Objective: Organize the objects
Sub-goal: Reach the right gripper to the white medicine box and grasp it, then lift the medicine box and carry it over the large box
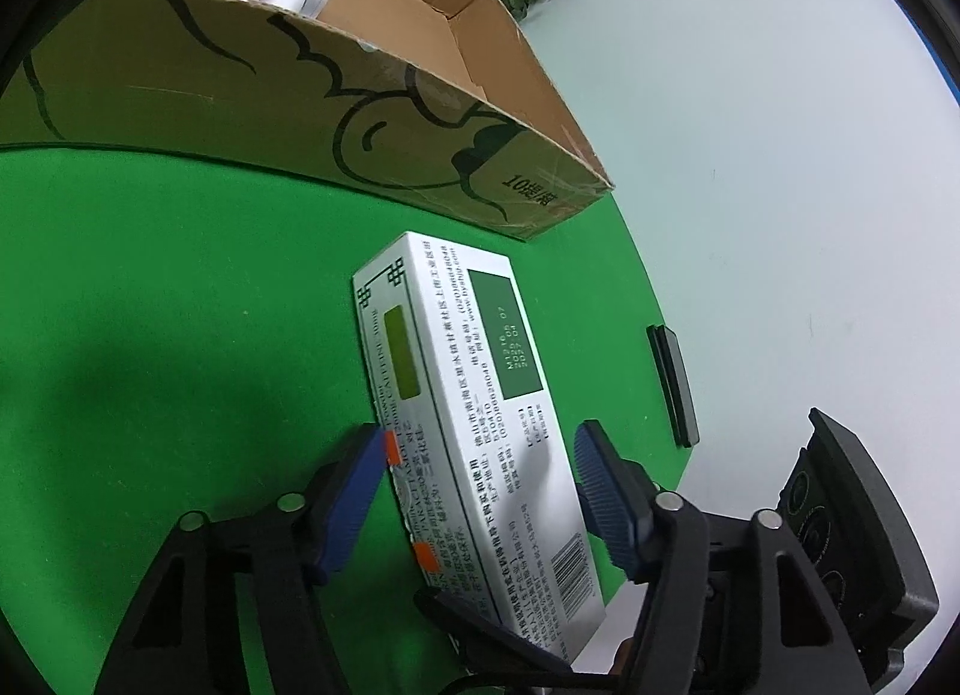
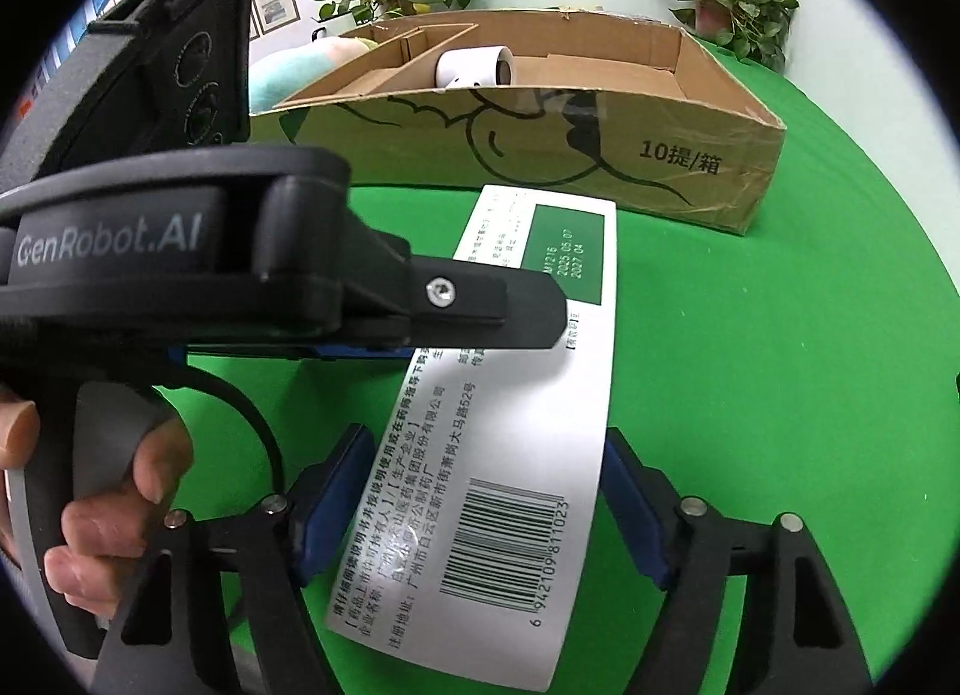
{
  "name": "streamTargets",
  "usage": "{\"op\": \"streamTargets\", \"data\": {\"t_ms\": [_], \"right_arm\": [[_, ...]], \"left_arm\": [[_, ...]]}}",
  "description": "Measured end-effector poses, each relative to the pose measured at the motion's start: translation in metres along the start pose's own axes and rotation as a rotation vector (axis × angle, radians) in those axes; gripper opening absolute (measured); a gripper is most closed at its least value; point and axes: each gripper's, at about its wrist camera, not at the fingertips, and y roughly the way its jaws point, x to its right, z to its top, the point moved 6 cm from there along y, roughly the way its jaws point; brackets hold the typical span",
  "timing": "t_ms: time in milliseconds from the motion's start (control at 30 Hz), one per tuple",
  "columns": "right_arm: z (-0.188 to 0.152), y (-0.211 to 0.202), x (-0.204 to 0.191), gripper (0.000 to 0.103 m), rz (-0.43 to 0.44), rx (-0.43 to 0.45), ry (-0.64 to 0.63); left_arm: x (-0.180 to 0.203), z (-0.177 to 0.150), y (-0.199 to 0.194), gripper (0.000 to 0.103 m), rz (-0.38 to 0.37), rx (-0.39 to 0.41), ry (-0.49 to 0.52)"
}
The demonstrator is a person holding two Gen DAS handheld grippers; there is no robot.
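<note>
White medicine box (image 1: 474,425) flat on tabletop (image 1: 180,287) near its edge, before cardboard box (image 1: 336,113). Left gripper (image 1: 480,506) and right gripper (image 2: 474,509) half-open, straddling it; grip unclear. Squeeze evenly, lift level.

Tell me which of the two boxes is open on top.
The brown cardboard box at the back: its top is open, with a white roll inside. The white medicine box lying between the claws is closed.
</note>
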Motion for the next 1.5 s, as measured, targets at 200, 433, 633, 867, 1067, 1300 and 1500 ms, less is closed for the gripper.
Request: {"op": "streamTargets", "data": {"t_ms": [200,433,633,867,1067,1300,1500], "right_arm": [[-0.005,-0.005,0.006,0.072,-0.015,0.007,0.009],[-0.010,-0.010,0.010,0.070,-0.011,0.021,0.037],[-0.007,-0.019,0.007,0.068,0.003,0.058,0.053],[0.006,-0.052,0.007,0.065,-0.035,0.176,0.053],[0.024,-0.078,0.010,0.063,-0.118,0.272,0.034],[0.048,-0.098,0.016,0.062,-0.124,0.344,0.044],[0.047,-0.090,0.018,0.062,0.030,0.296,0.126]], "left_arm": [[0.000,-0.004,0.007,0.044,0.012,-0.009,-0.003],[0.006,-0.011,0.011,0.043,0.027,-0.016,-0.003],[0.023,-0.013,-0.009,0.041,0.047,0.007,0.034],[0.056,0.007,-0.036,0.040,0.035,0.076,0.096],[0.089,0.025,-0.058,0.019,0.013,0.131,0.170],[0.105,0.057,-0.091,0.011,-0.017,0.176,0.206],[0.074,0.062,-0.086,0.045,-0.019,0.159,0.092]]}}
